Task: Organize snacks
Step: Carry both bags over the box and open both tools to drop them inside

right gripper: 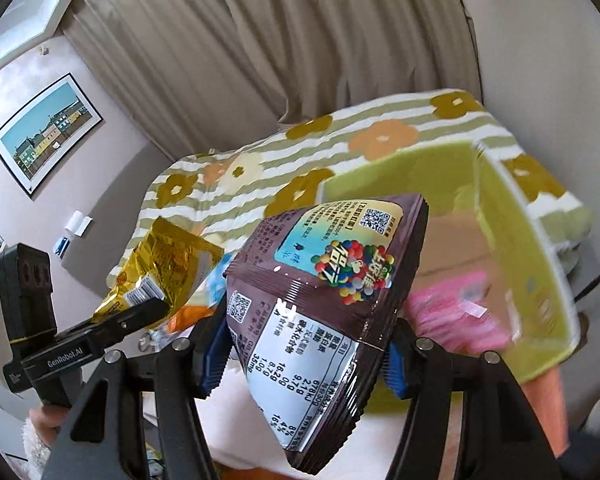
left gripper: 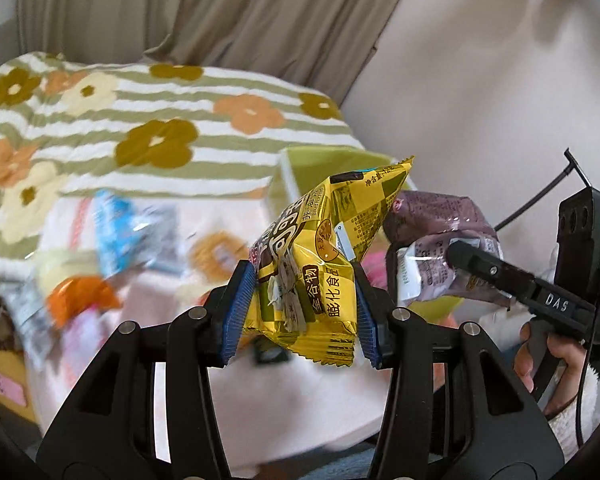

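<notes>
My left gripper [left gripper: 300, 312] is shut on a yellow snack packet [left gripper: 316, 256] and holds it up above the pale surface. It also shows in the right wrist view [right gripper: 168, 268]. My right gripper [right gripper: 306, 348] is shut on a brown candy packet [right gripper: 320, 300], held up in front of a lime-green box [right gripper: 532, 264]. In the left wrist view the brown packet [left gripper: 440, 236] sits at the right, gripped by the right gripper [left gripper: 456, 254], with the green box [left gripper: 320, 168] behind.
Several loose snack packets lie blurred at the left, among them a blue one [left gripper: 116, 232] and an orange one [left gripper: 80, 296]. A pink packet [right gripper: 452, 312] lies inside the green box. A striped flower blanket [left gripper: 140, 120] and curtains stand behind.
</notes>
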A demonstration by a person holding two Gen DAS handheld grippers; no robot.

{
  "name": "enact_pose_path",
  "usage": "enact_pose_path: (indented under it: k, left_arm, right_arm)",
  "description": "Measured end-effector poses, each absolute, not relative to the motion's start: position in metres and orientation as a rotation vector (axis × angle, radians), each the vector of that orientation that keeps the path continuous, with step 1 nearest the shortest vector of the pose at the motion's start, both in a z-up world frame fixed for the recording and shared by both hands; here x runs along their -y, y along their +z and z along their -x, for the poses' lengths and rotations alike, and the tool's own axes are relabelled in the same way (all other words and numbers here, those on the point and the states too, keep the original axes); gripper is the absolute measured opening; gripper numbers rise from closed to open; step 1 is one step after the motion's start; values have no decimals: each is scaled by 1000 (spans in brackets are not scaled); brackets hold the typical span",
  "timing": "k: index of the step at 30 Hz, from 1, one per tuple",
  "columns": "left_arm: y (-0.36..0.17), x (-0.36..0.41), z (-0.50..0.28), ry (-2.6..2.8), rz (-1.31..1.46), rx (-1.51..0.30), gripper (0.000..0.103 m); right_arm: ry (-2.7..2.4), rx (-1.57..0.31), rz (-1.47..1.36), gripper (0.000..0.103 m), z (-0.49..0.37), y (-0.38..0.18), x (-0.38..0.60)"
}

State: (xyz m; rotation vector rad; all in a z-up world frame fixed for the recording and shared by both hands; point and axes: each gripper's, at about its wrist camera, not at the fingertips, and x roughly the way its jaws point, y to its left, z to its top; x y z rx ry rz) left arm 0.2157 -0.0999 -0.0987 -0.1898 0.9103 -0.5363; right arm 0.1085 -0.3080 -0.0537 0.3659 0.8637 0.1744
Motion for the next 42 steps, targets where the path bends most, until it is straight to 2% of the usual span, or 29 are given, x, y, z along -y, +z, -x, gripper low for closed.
enact_pose_path:
  k: [7, 18, 19, 21, 22, 23, 42]
  left_arm:
    - [-111, 196, -271, -535, 190, -955, 44]
    - [-156, 270, -335, -489, 91, -1069, 44]
    - [-159, 275, -340, -478, 67, -1073, 47]
    - [-164, 279, -346, -459, 37, -1084, 62]
    - [-167, 281, -350, -439, 20, -1095, 86]
    - [-169, 281, -351, -427, 16, -1091, 99]
    - [-155, 224, -324, -353, 8, -1070, 100]
  right_arm:
    - [182, -895, -353, 58, -146, -59, 377]
    - [153, -978, -386, 58, -180, -94, 432]
    - [150, -984, -394, 58, -182, -97, 435]
    - [140, -1000, -408, 58, -186, -103, 438]
    - [140, -1006, -413, 58, -187, -104, 439]
    - [139, -1014, -418, 58, -189, -107, 440]
    - [155, -1086, -400, 59, -198, -118, 422]
